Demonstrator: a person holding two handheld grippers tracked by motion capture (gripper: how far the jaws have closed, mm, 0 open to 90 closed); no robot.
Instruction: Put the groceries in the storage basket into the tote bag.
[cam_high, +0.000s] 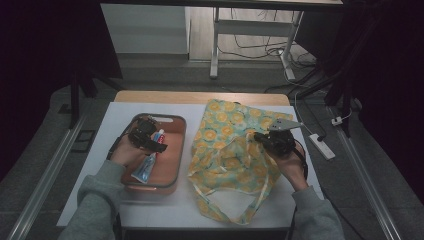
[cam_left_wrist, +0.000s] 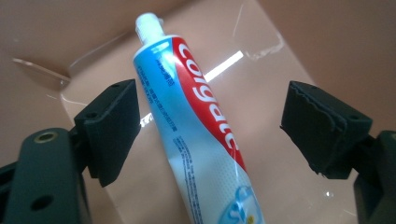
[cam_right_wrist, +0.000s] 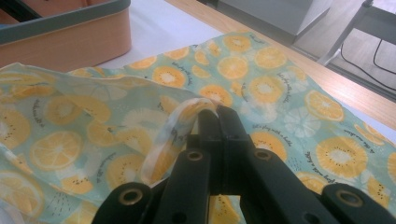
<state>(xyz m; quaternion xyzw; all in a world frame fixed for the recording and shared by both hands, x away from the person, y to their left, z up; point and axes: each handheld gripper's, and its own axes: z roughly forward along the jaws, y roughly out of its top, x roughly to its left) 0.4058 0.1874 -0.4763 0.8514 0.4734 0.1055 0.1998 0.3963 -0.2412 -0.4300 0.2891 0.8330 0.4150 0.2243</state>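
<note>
Left gripper (cam_left_wrist: 205, 135): jaws apart, positioned inside the tray (cam_high: 176, 150). The toothpaste tube (cam_left_wrist: 196, 126) lies on the tray floor between the two jaws, nearer the left-hand jaw of that gripper's view. The pads do not press on it; a clear gap separates the tube from the far pad. The white cap (cam_left_wrist: 148, 23) points away from the gripper, beyond the jaw tips. In the high view the left gripper (cam_high: 150, 142) sits over the upper half of the tube (cam_high: 147, 165), whose tail end extends back past the hand.

Right gripper (cam_right_wrist: 217, 114): jaws together, clamped on a strap (cam_right_wrist: 173, 135) of the bag (cam_right_wrist: 261, 70). The strap loops out of the jaw tips and runs back along the left side of the gripper. The fruit-print fabric lies ahead of and below the jaws. In the high view the right gripper (cam_high: 260, 137) holds the bag (cam_high: 225, 125) at its opening, with the tray on the far side of the bag.
</note>
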